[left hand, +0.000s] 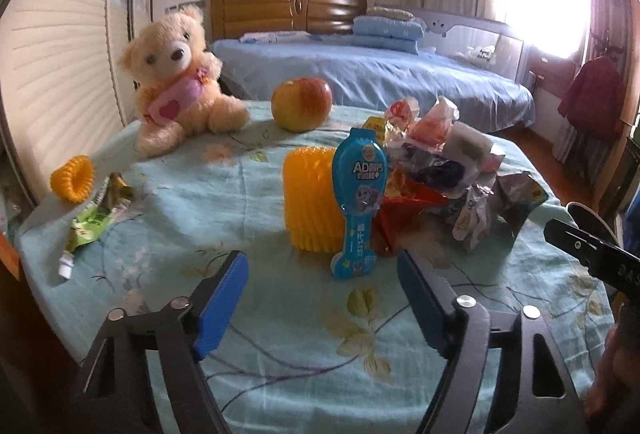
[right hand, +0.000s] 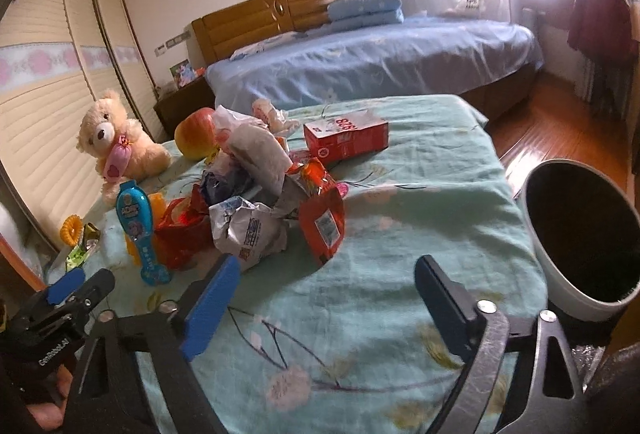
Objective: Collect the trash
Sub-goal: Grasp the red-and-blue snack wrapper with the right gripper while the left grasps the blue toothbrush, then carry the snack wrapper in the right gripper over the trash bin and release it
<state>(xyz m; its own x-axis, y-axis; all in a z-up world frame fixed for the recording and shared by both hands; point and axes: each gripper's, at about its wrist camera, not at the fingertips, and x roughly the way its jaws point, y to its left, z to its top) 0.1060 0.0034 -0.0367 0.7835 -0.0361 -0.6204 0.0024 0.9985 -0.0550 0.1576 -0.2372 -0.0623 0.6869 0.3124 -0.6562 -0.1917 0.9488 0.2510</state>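
Trash pile [left hand: 436, 174] of crumpled wrappers sat mid-table on the floral cloth [left hand: 280, 334], w/ a yellow ribbed foam sleeve [left hand: 308, 202] and a blue toothbrush pack [left hand: 358, 202] propped upright just in front of it, betw. the left gripper [left hand: 320, 266] and the wrappers. Apple [left hand: 302, 104] behind the pile, teddy bear [left hand: 176, 74] at the far left corner. Near the left edge: yellow ring [left hand: 72, 178], green wrapper [left hand: 90, 226].

Left gripper's jaws were spread, nothing betw. them, short of the blue pack. Right gripper [right hand: 324, 274] also spread & empty; its left pad sat close to a crumpled silver wrapper [right hand: 248, 230], contact unclear. Red packet [right hand: 324, 226] stood just ahead of it.

Room was a bedroom: blue bed [left hand: 360, 74] w/ wooden headboard, slatted wardrobe doors at left, bright curtained window at right.

Only the right view showed the red carton [right hand: 346, 136] beyond the pile and the white bin [right hand: 580, 246] w/ dark inside at the table's right edge
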